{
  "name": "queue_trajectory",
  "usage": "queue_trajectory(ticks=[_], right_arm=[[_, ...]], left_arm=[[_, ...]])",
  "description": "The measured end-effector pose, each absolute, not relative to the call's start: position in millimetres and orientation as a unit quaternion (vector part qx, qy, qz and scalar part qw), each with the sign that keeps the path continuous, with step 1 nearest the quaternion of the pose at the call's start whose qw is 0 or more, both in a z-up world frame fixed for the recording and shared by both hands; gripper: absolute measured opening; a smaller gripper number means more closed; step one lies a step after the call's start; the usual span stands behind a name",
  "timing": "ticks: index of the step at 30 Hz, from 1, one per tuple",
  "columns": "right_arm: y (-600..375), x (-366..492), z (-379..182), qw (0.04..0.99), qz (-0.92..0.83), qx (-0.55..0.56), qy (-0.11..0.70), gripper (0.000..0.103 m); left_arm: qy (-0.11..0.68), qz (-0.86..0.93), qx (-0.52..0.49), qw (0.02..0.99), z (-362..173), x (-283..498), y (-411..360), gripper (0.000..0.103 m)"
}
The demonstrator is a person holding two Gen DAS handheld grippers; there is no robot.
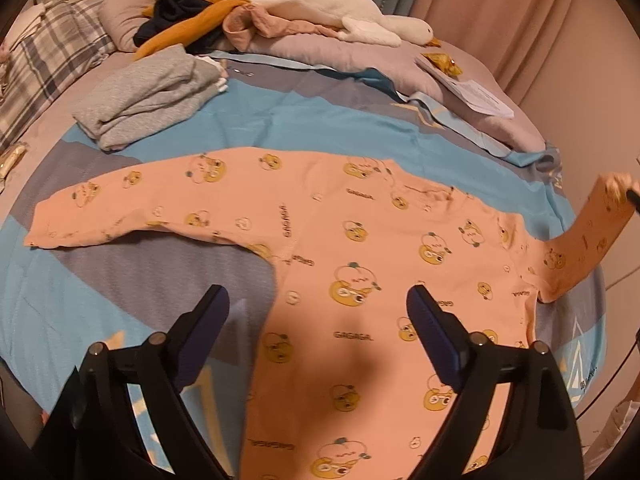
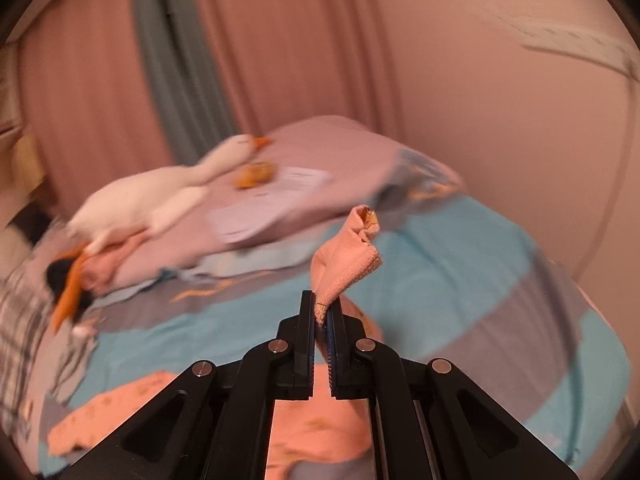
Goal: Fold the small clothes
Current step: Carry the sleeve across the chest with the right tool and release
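A small pink long-sleeved shirt [image 1: 360, 248] with yellow cartoon prints lies spread flat on the bed. Its left sleeve [image 1: 120, 204] lies stretched out flat. My left gripper [image 1: 318, 304] is open and empty, hovering above the shirt's lower body. The right sleeve [image 1: 592, 236] is lifted off the bed at the right edge. My right gripper [image 2: 322, 304] is shut on that sleeve's cuff [image 2: 348, 256], which sticks up between the fingers. The shirt's body [image 2: 316, 428] shows below the right gripper.
The bed has a blue and grey cover [image 1: 320, 120]. A folded grey garment [image 1: 148, 96] lies at the back left, near a heap of dark and mustard clothes [image 1: 192, 20]. A white plush goose [image 1: 320, 4] and papers [image 1: 476, 96] lie on the pillows. Curtains [image 2: 280, 40] hang behind.
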State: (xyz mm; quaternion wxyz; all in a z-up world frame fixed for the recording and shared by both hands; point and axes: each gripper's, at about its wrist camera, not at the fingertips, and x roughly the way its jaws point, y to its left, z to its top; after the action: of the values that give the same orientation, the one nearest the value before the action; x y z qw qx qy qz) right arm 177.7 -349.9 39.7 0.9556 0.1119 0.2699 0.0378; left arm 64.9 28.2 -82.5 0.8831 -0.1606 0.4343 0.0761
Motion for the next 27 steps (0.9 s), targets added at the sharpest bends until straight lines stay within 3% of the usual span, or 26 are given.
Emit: queue_trajectory(ticks=[14, 27], right_arm=[[-172.6, 176.1, -23.3, 0.92, 0.202, 0.001, 0.335, 0.006], [-113.7, 155.3, -107.3, 0.848, 0.261, -0.049, 0.459, 0.006]], left_arm=[[0.42, 0.102, -0.171, 0.885, -81.3, 49.9, 58.8, 0.092], [0.426, 0.117, -0.172, 0.881, -91.3, 45.6, 68.9, 0.092]])
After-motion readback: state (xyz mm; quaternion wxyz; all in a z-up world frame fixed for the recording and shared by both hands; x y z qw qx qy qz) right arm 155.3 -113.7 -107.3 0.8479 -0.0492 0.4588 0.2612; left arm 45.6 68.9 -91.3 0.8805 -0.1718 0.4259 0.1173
